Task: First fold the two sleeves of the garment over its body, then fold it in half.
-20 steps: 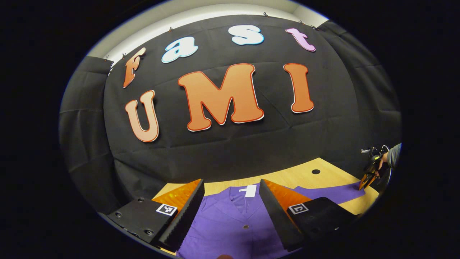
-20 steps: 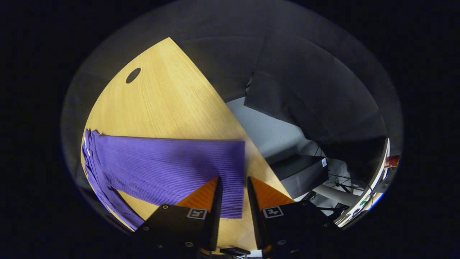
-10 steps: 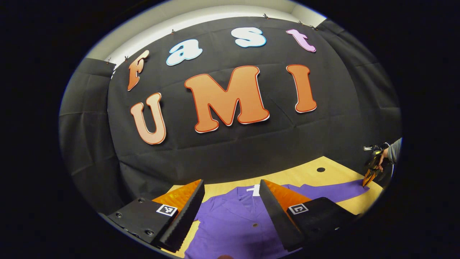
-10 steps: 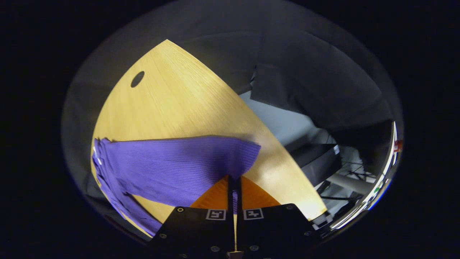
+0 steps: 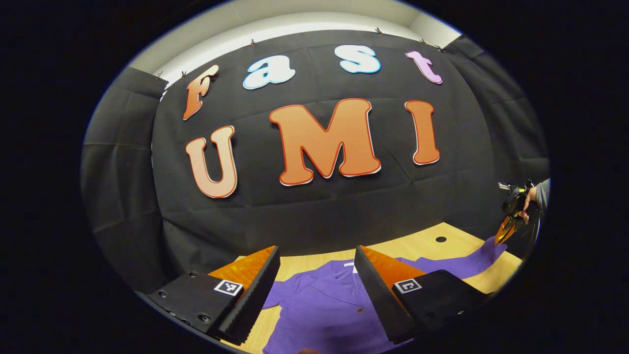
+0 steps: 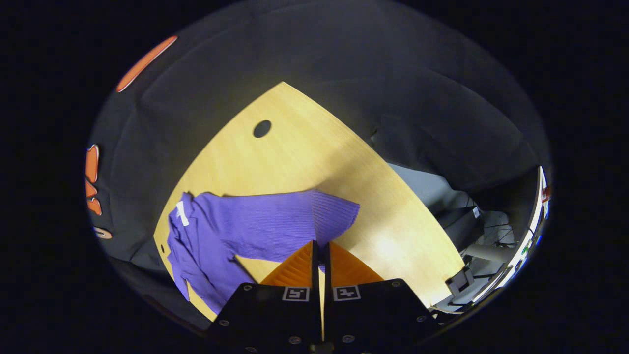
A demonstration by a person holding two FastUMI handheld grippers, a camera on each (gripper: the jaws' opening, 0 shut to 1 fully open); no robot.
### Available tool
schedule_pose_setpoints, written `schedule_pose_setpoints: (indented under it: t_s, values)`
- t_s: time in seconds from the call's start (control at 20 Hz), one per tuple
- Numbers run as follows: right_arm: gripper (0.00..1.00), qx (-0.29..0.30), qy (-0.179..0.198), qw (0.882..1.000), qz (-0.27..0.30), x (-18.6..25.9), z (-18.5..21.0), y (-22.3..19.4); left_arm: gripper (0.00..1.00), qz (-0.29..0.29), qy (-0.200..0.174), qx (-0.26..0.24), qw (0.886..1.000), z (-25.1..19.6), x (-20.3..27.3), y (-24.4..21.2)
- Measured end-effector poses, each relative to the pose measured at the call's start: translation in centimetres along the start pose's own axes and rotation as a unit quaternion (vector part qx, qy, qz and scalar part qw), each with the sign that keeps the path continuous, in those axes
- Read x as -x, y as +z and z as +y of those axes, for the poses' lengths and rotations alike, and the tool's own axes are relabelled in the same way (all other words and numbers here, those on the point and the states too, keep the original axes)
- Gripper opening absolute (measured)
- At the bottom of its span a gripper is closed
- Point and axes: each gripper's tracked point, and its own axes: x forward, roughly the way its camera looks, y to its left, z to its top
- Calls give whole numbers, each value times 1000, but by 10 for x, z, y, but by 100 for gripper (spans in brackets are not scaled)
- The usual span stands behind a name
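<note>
Step in hand: first sleeve fold. Right gripper (image 6: 320,250) pinched closed on sleeve (image 6: 275,226) cuff, cuff raised off table (image 6: 314,162). Left gripper (image 5: 317,290) wide open, empty, above purple garment (image 5: 329,309) body. Next: carry cuff toward 9 o'clock, lay over body. Far sleeve, hem cut off; grip depth unclear.

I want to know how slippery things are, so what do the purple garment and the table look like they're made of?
Garment: likely a soft ribbed knit, matte; fine parallel ridges show on the sleeve. Table: light wood or wood-look laminate, smooth with slight sheen; faint grain lines and a soft glare patch.
</note>
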Motion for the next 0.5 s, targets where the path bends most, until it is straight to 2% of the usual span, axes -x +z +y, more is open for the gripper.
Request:
schedule_pose_setpoints:
  t_s: [0.05,0.1,0.5]
  values:
    - [3,6,8,1000,-6,7,15,-1,100,-4,1,2,1000,8,0,0]
    - [3,14,12,1000,-11,14,28,-4,96,-6,2,5,1000,17,0,1]
    - [3,105,57,992,-29,61,170,-47,95,-3,27,20,999,96,-1,-13]
